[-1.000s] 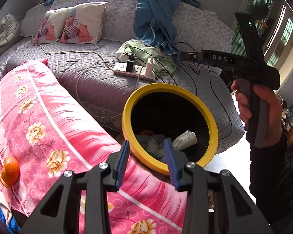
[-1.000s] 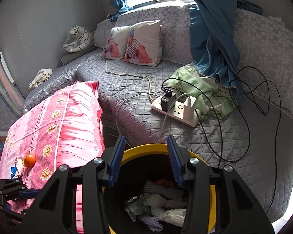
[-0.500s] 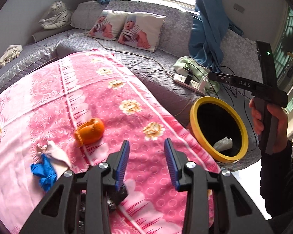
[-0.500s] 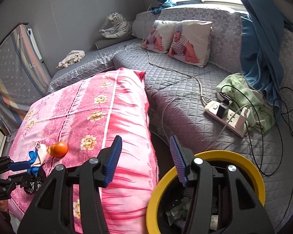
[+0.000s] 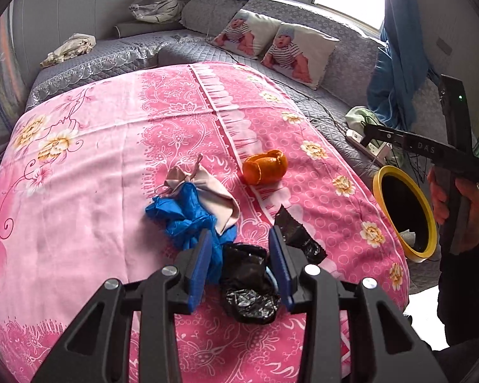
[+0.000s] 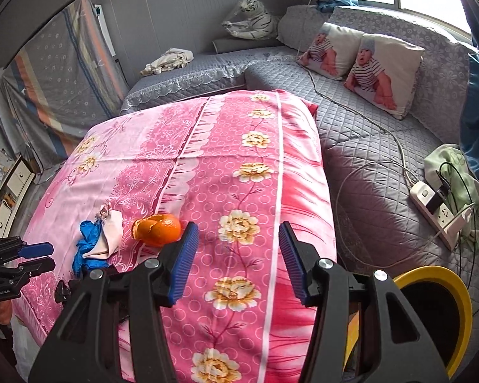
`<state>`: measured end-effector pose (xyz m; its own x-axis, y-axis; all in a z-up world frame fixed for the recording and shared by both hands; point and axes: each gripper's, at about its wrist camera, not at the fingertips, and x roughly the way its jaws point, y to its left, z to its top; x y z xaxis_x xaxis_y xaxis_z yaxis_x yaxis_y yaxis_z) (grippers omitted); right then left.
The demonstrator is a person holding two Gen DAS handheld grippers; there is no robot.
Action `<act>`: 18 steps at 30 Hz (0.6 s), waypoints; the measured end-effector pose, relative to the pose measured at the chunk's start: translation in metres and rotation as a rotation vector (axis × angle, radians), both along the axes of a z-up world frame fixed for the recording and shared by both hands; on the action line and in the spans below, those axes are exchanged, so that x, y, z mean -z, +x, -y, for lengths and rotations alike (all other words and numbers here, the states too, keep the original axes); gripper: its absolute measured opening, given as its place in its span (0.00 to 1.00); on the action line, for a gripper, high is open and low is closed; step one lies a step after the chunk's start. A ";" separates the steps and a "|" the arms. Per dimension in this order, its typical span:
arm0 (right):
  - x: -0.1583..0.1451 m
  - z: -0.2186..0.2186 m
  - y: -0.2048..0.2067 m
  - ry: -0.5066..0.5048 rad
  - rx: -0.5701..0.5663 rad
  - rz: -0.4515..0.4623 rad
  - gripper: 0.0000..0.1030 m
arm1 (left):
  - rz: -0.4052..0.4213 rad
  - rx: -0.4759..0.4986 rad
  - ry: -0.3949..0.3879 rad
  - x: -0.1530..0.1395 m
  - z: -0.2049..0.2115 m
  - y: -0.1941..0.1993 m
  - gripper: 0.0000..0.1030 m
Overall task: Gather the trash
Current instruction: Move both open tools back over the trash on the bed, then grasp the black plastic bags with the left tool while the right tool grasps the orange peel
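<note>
On the pink flowered cloth (image 5: 95, 166) lie an orange peel (image 5: 265, 167), a crumpled blue glove (image 5: 185, 214), a beige rag (image 5: 207, 185), a crumpled black plastic bag (image 5: 246, 287) and a black wrapper scrap (image 5: 297, 236). My left gripper (image 5: 242, 255) hovers open over the black bag, which shows between its blue pads without being pinched. My right gripper (image 6: 238, 252) is open and empty above the cloth, to the right of the orange peel (image 6: 156, 229) and blue glove (image 6: 86, 249). The yellow-rimmed bin (image 5: 380, 175) stands off the cloth's right edge, trash inside.
A grey quilted sofa (image 6: 383, 159) wraps around behind, carrying two printed pillows (image 6: 367, 63), a power strip (image 6: 437, 210) with trailing cables and a green cloth (image 6: 447, 162). A person's hand (image 5: 456, 198) holds the right gripper beside the bin. The left gripper (image 6: 38, 257) shows at the far left.
Both views swung left from the bin to the pink cloth. The left gripper now hangs over the black bag. The right jaws stand a little wider.
</note>
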<state>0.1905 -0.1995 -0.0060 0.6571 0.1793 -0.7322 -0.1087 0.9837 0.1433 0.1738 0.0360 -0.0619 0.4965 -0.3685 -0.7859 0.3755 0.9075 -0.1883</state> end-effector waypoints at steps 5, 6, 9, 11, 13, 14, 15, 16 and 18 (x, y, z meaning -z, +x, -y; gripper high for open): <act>0.010 -0.032 0.010 -0.022 -0.066 -0.030 0.52 | -0.036 0.019 -0.017 0.013 -0.010 -0.016 0.34; 0.012 -0.038 0.012 -0.030 -0.077 -0.037 0.52 | -0.039 0.024 -0.015 0.015 -0.010 -0.021 0.34; 0.019 -0.056 0.017 -0.048 -0.112 -0.059 0.52 | -0.067 0.042 -0.024 0.023 -0.011 -0.031 0.35; 0.024 -0.066 0.021 -0.055 -0.135 -0.076 0.54 | -0.085 0.044 -0.035 0.027 -0.013 -0.037 0.39; 0.030 -0.078 0.024 -0.070 -0.157 -0.091 0.55 | -0.095 0.046 -0.035 0.031 -0.012 -0.043 0.39; 0.033 -0.083 0.026 -0.078 -0.166 -0.097 0.56 | -0.097 0.048 -0.038 0.033 -0.012 -0.045 0.39; 0.035 -0.087 0.028 -0.084 -0.175 -0.103 0.56 | -0.101 0.048 -0.041 0.034 -0.012 -0.046 0.39; 0.038 -0.092 0.030 -0.089 -0.183 -0.109 0.57 | -0.105 0.048 -0.044 0.036 -0.012 -0.046 0.39; 0.043 -0.101 0.034 -0.100 -0.197 -0.126 0.58 | -0.111 0.042 -0.045 0.040 -0.012 -0.046 0.39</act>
<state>0.2247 -0.0988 -0.0491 0.5193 0.2177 -0.8264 -0.2872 0.9552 0.0711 0.1281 0.0477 -0.1015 0.3904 -0.4232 -0.8176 0.3879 0.8810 -0.2708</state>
